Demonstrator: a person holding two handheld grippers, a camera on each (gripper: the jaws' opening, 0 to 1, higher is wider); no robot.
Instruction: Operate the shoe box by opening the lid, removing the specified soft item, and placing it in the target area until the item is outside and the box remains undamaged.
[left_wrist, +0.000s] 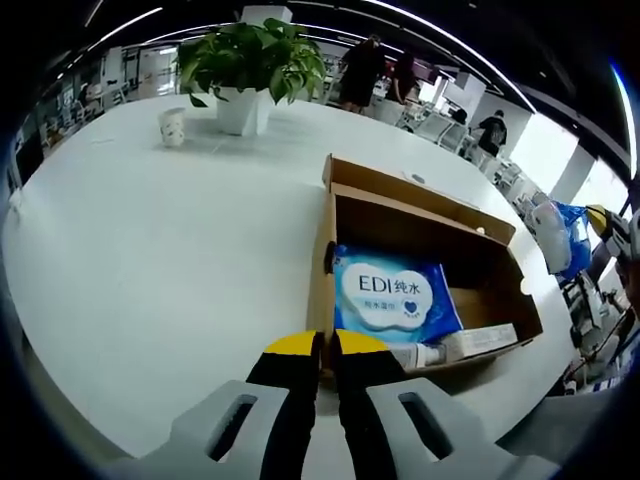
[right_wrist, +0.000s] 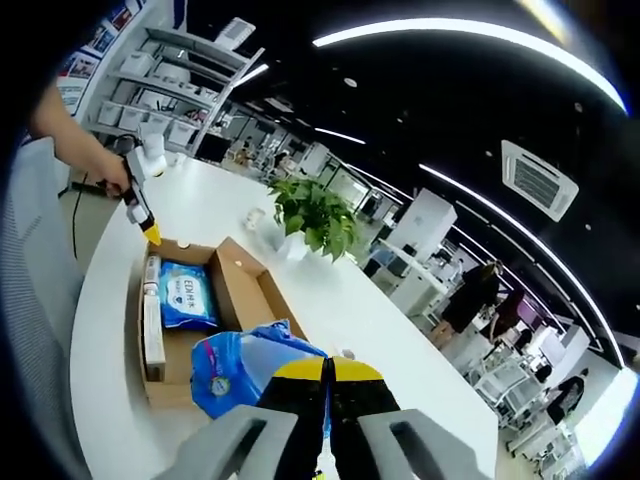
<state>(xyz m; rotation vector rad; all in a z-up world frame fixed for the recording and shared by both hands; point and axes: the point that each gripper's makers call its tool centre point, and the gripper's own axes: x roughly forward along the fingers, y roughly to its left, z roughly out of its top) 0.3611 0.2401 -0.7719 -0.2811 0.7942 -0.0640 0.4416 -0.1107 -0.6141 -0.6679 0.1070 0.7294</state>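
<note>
Meanwhile, on a white tabletop in an open office, a brown cardboard shoe box lies open, its lid folded back along the far side. Inside rests a blue-and-white soft pack of wipes printed "EDI" with Chinese characters, a heart mark beneath; beside it lies a long white carton whose small print cannot be read. The left gripper, yellow-tipped jaws pressed together and holding nothing, sits at the box's near edge. In the right gripper view, the right gripper pinches a crinkled blue plastic pack with a round label too small to read, held above the tabletop just beside the box. Beyond stand a potted green plant in a white pot and a paper cup. People stand by desks in the background.
</note>
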